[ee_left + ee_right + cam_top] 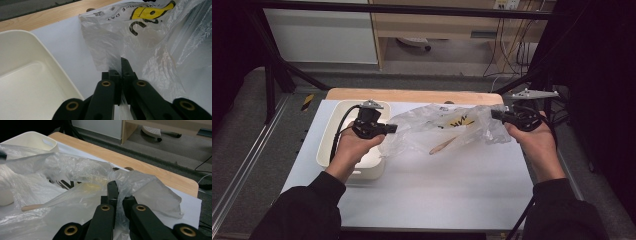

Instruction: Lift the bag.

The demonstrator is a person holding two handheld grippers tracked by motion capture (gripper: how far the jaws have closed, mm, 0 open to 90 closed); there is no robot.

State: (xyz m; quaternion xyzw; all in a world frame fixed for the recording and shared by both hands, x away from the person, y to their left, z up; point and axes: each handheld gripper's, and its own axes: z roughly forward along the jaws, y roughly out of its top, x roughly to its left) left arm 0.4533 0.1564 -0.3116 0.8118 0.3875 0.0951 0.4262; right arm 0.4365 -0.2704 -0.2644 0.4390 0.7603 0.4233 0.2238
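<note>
Clearly a clear plastic bag [447, 127] is held stretched above the white table [437, 190], one edge pinched by the left gripper [393, 129], the other clamped by the right gripper [494, 114]; a wooden utensil [449, 142] inside is blurred, its head hidden

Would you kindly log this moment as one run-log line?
left tongs: shut on plastic bag | right tongs: shut on plastic bag | bag: stretched between them, wooden stick inside | white tub: left of bag

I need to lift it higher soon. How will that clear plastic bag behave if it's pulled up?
The plastic bag is probably floppy: it sags, crinkled, between the left tongs and right tongs. The wooden stick inside may slide out.
</note>
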